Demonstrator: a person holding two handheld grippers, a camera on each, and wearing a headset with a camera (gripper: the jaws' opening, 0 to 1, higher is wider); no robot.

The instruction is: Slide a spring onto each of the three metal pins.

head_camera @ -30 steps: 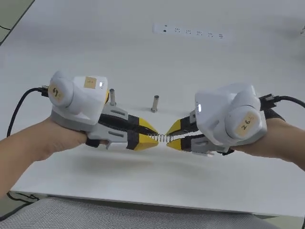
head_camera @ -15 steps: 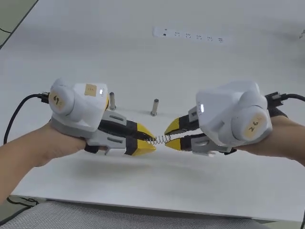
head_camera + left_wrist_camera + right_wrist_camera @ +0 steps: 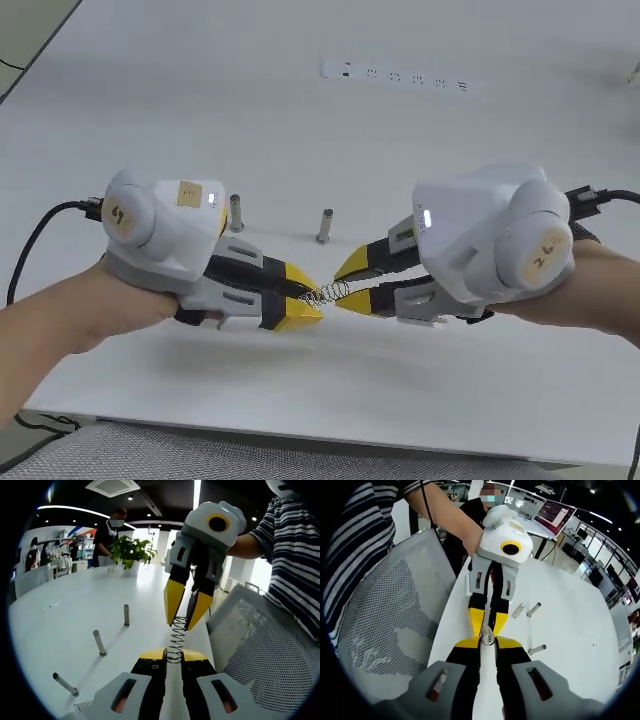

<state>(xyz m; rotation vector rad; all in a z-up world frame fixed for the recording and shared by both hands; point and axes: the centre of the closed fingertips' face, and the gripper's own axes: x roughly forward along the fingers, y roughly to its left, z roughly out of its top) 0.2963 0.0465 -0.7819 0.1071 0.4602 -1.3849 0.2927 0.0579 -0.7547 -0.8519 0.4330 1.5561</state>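
A small metal spring (image 3: 325,293) hangs above the white table between my two grippers. The left gripper (image 3: 312,302) is shut on one end of the spring (image 3: 175,640), and the right gripper (image 3: 342,288) is shut on the other end (image 3: 487,635). Their yellow tips nearly meet. Two metal pins stand behind them, one (image 3: 236,212) at the left and one (image 3: 325,225) in the middle. In the left gripper view, one pin (image 3: 126,615) wears a spring, a bare pin (image 3: 99,642) stands nearer, and a third pin (image 3: 65,684) is nearest. A loose spring (image 3: 518,610) lies on the table.
A white power strip (image 3: 395,68) lies at the far side of the table (image 3: 300,130). A grey mesh chair (image 3: 250,650) stands by the table's near edge. People and a potted plant (image 3: 129,552) are in the room behind.
The right gripper has moved left towards the left gripper. The gap between the tips has narrowed, and the spring now looks shorter and tilted.
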